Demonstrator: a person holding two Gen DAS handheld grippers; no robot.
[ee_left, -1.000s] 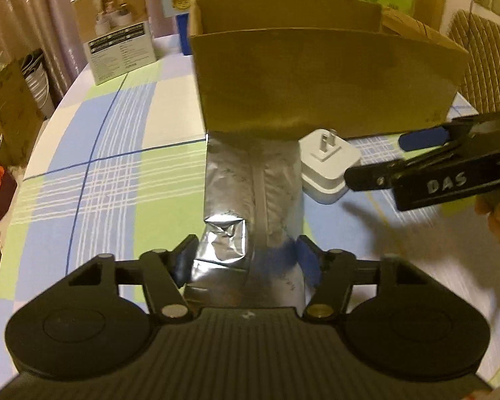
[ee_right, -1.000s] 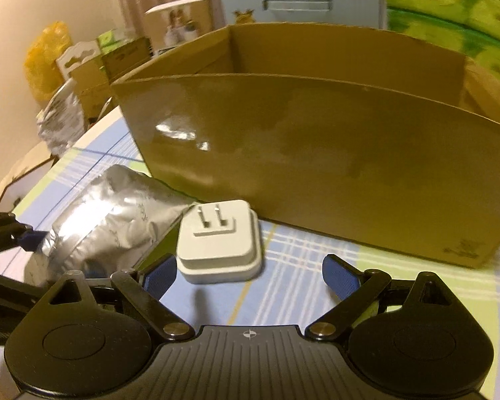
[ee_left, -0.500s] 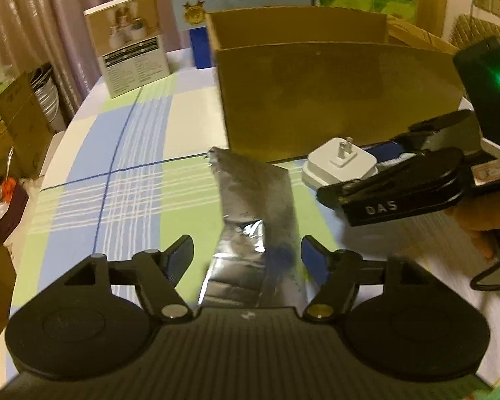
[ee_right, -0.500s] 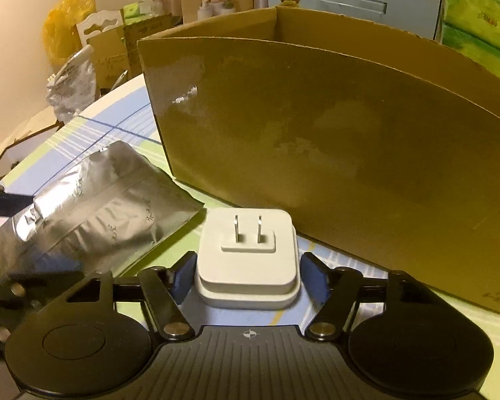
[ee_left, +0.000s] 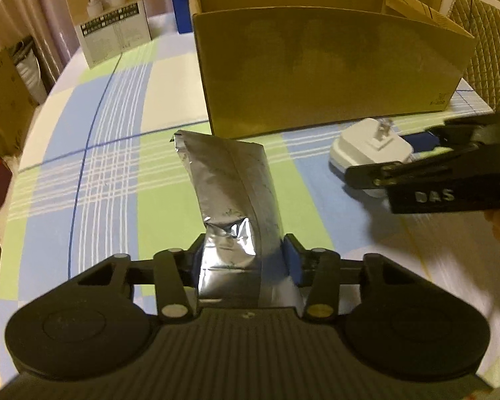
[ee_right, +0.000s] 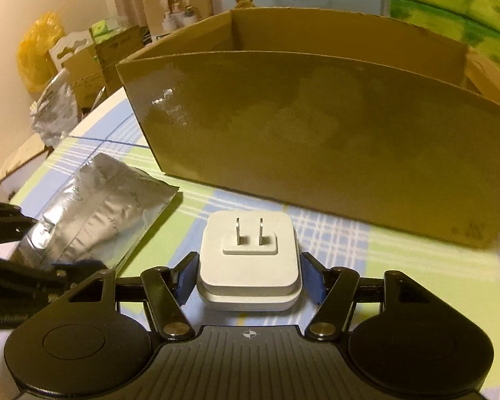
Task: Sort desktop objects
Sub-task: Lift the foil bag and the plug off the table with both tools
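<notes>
Your left gripper (ee_left: 243, 261) has the crinkled silver foil pouch (ee_left: 231, 200) between its blue pads, and the jaws are closing on the pouch's near end, pads against its sides, the foil creased and dented there. The pouch is a flat, glossy sachet with a centre seam, lying on the bench and reaching away from you toward the box; its far corner stops just short of the box's front wall.

Your right gripper (ee_right: 248, 278) sits around the white charger (ee_right: 248, 256), a smooth, rounded-square plastic block lying on its back with two flat metal prongs standing up. The jaws are about half open, and the blue pads lie against or just beside its left and right sides; you cannot tell from here whether they press. The charger rests on the bench just in front of the box, right of the pouch.

The box (ee_left: 330, 70) is plain brown cardboard, open-topped, with a tall smooth front wall that shines slightly. The bench (ee_left: 93, 173) wears a checked cloth of blue, green and white. A printed carton (ee_left: 108, 13) stands upright at the far left corner.
</notes>
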